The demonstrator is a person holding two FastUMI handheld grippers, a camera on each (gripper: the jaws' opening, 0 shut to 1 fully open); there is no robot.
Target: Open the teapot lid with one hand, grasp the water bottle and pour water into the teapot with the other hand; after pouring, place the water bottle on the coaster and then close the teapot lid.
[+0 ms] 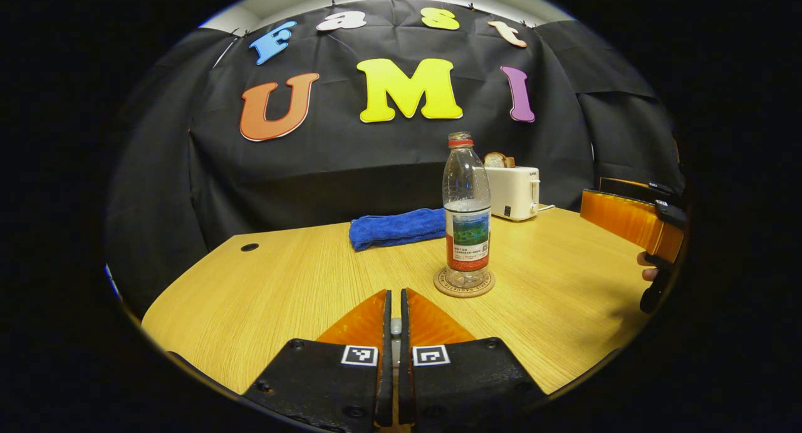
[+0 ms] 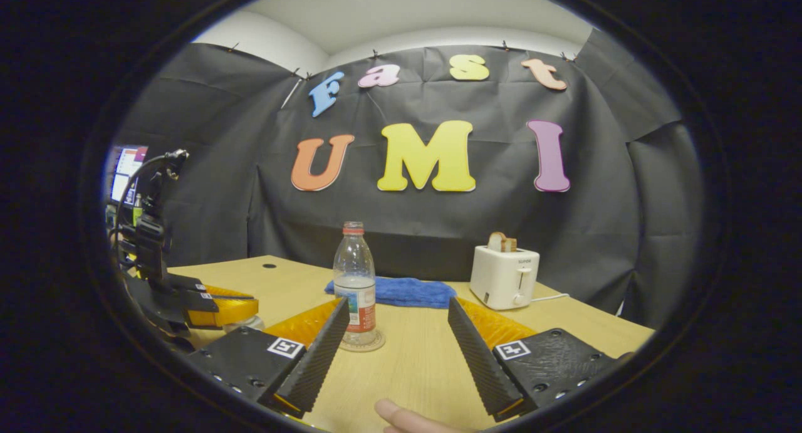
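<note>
The water bottle (image 1: 467,210) stands on its coaster (image 1: 463,282); left gripper (image 1: 395,307) closed, right gripper (image 2: 396,329) spread wide; pouring looks finished.

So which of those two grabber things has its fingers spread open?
The right gripper: its fingers stand wide apart, with the water bottle on its coaster beyond. The left gripper has its fingers closed together.

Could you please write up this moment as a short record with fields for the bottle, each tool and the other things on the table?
water bottle: upright on the coaster, cap off, partly filled
left tool: fingers nearly together, something small and pale between them
right tool: open, holding nothing, pointed toward the bottle
towel: blue, folded, behind the bottle
toaster: white, bread in its slot, far right of the table
</note>
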